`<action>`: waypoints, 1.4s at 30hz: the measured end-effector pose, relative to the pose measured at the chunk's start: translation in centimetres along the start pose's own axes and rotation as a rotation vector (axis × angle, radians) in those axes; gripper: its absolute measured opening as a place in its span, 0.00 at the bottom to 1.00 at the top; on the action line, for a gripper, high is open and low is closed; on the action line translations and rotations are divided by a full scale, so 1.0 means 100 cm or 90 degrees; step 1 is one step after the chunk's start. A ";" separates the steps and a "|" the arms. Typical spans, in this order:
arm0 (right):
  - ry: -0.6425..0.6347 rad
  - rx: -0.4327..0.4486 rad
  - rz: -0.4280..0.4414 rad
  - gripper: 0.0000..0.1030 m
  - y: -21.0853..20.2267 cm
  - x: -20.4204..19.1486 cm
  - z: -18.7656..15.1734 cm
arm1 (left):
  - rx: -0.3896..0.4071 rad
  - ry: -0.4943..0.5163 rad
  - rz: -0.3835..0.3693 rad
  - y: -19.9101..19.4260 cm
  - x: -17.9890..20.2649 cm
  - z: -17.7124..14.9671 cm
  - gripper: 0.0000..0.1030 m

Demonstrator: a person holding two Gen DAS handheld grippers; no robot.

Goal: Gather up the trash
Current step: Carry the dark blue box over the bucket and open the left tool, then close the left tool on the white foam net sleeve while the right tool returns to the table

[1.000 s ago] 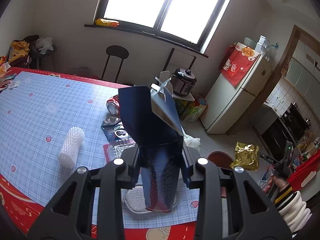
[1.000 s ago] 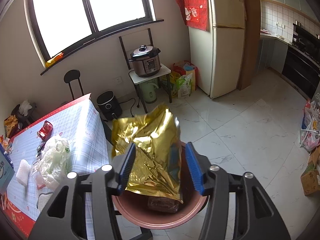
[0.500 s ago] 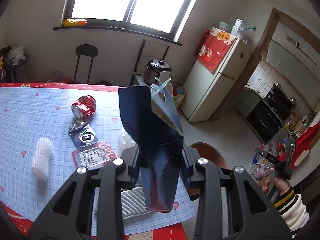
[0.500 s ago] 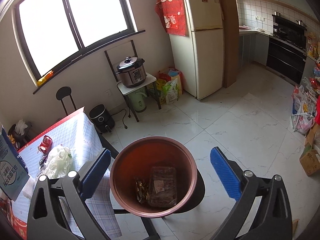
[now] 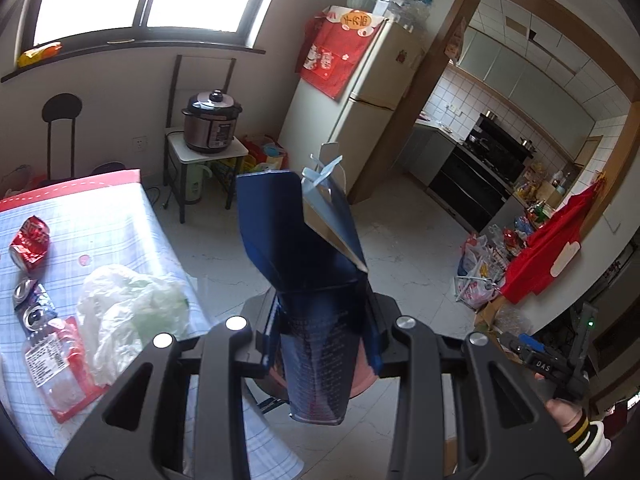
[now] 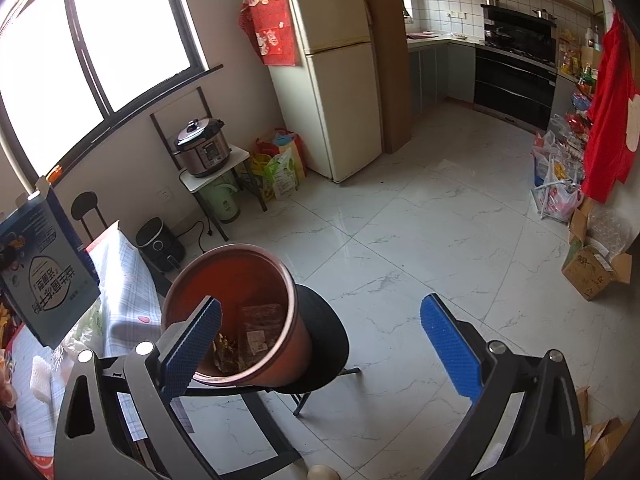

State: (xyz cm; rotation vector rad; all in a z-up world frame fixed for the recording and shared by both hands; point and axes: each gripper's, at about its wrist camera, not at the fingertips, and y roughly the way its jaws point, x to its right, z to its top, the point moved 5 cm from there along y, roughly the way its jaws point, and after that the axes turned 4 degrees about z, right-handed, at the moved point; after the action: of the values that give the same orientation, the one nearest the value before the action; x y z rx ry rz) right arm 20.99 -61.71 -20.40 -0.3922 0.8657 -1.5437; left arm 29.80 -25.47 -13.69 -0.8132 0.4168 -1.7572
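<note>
Left gripper (image 5: 322,344) is clamped on a dark blue carton (image 5: 304,264), gripped low on its body so the opened top flap sticks up and away from the camera; that leaves the long axis free to tip mouth-first into the bin. From the right wrist view the same carton (image 6: 44,268) hangs above the table edge, left of the terracotta-coloured bin (image 6: 236,312), not yet over the opening. Bin sits on a black stool (image 6: 324,344) just beside the table (image 5: 120,216), presumably so trash only has to travel a short way off the edge. Right gripper (image 6: 320,344) is spread wide, holding nothing, hovering near the bin rim; its left pad overlaps the rim in view, contact I can't confirm. Bin already holds a clear packet and some gold foil at the bottom. On the table: white plastic bag (image 5: 132,312), crushed red can (image 5: 30,242), red-edged packet (image 5: 60,368), a small dark wrapper (image 5: 34,312), white foam sleeve (image 6: 40,372). My read: carton drop is next, and it needs shifting right over the opening before release, else the tall flap may catch the rim and tip it out.
</note>
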 end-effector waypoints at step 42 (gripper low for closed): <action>-0.172 -0.096 0.233 0.95 0.034 -0.289 -0.058 | 0.079 -0.198 0.402 -0.274 -0.306 -0.134 0.91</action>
State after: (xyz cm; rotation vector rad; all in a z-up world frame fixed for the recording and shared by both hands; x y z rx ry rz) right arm 24.60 -32.28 -19.79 -0.5078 0.7931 -1.0652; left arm 6.41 10.82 -15.29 -0.7468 0.3072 -1.0421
